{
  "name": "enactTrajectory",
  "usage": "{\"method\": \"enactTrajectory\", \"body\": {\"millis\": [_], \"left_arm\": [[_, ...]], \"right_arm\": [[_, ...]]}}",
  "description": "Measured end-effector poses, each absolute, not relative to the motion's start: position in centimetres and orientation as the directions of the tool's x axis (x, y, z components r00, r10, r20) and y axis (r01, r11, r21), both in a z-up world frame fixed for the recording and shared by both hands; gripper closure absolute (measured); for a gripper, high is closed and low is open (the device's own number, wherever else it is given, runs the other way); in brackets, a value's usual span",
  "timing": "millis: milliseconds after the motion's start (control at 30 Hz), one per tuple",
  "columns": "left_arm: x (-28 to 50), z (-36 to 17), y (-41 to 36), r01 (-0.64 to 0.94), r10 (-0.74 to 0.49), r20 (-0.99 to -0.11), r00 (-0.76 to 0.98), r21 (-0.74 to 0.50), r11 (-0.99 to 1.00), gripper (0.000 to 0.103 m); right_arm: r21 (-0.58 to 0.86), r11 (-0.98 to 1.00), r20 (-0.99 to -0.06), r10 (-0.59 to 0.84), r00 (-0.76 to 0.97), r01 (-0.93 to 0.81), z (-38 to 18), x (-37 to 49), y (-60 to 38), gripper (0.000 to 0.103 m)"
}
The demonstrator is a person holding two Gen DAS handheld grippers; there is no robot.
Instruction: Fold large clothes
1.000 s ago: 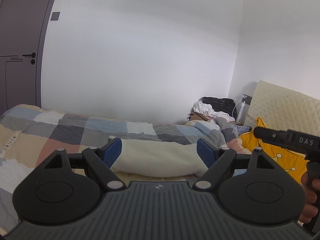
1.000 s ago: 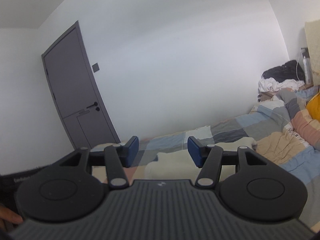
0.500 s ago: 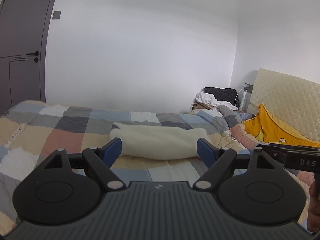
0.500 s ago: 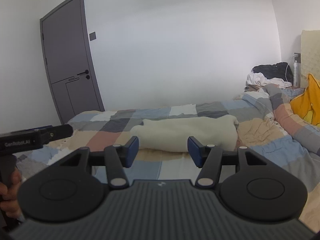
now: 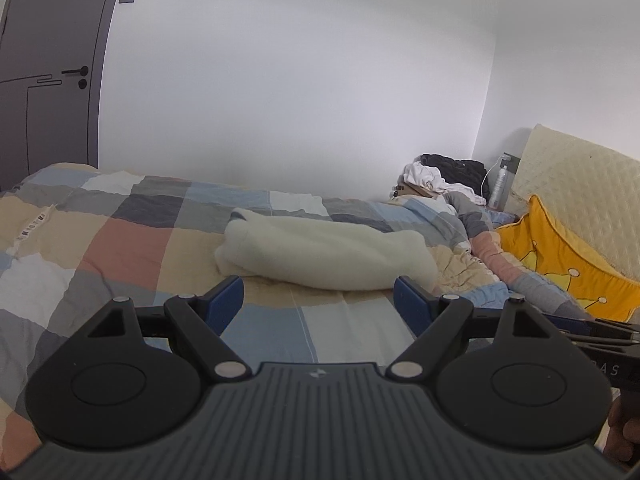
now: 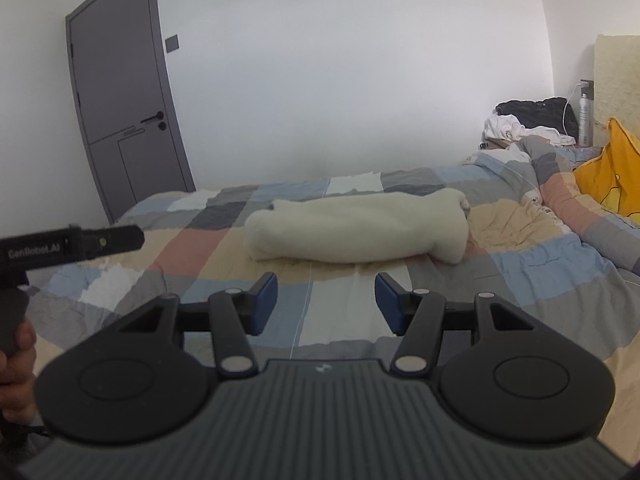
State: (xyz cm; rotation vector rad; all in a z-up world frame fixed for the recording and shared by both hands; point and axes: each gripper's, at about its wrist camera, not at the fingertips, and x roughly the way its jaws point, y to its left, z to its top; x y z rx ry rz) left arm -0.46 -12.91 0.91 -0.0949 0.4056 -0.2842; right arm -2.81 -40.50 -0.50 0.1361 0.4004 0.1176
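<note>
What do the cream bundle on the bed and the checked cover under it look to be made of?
Cream bundle: likely fleece or plush knit, from its fuzzy matte nap and soft rounded folds. Checked cover: probably woven cotton, quilted; flat, matte, finely wrinkled.

One cream garment (image 6: 356, 230), two grippers, one yellow cushion (image 5: 560, 256), one door (image 6: 120, 96), perhaps one bottle (image 6: 584, 120).

Left gripper (image 5: 318, 300), right gripper (image 6: 326, 300): jaws apart.
</note>
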Motion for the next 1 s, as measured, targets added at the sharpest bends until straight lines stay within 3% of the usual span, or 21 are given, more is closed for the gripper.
{"method": "enactTrajectory", "body": {"millis": [67, 300, 633, 667, 767, 1000], "left_arm": [[-0.3, 0.6, -13.0, 0.247, -0.284, -0.384, 0.879, -0.143, 0.958, 0.018], [0.7, -0.1, -13.0, 0.224, -0.253, -0.418, 0.873, -0.118, 0.967, 0.001], [1.2, 0.1, -12.8, 0.196, -0.214, -0.434, 0.875, -0.088, 0.977, 0.0], [1.1, 0.2, -12.7, 0.192, -0.21, -0.432, 0.877, -0.085, 0.978, 0.0], [1.0, 0.5, -12.6, 0.179, -0.194, -0.429, 0.882, -0.076, 0.981, 0.0], [0.2, 0.9, -12.9, 0.182, -0.191, -0.417, 0.888, -0.064, 0.981, 0.0]], "right_arm": [[0.161, 0.983, -0.388, 0.144, 0.91, -0.087, -0.8, -2.6, -40.5, 0.045], [0.158, 0.984, -0.399, 0.135, 0.907, -0.077, -0.9, -1.9, -40.7, 0.045], [0.149, 0.988, -0.397, 0.102, 0.912, -0.046, -0.2, -1.3, -41.3, 0.043], [0.141, 0.989, -0.393, 0.094, 0.915, -0.041, -0.1, -1.3, -41.3, 0.042], [0.146, 0.989, -0.377, 0.089, 0.922, -0.036, 0.2, -1.2, -41.5, 0.0], [0.154, 0.988, -0.39, 0.086, 0.917, -0.027, 0.1, -1.0, -41.6, 0.0]]}}
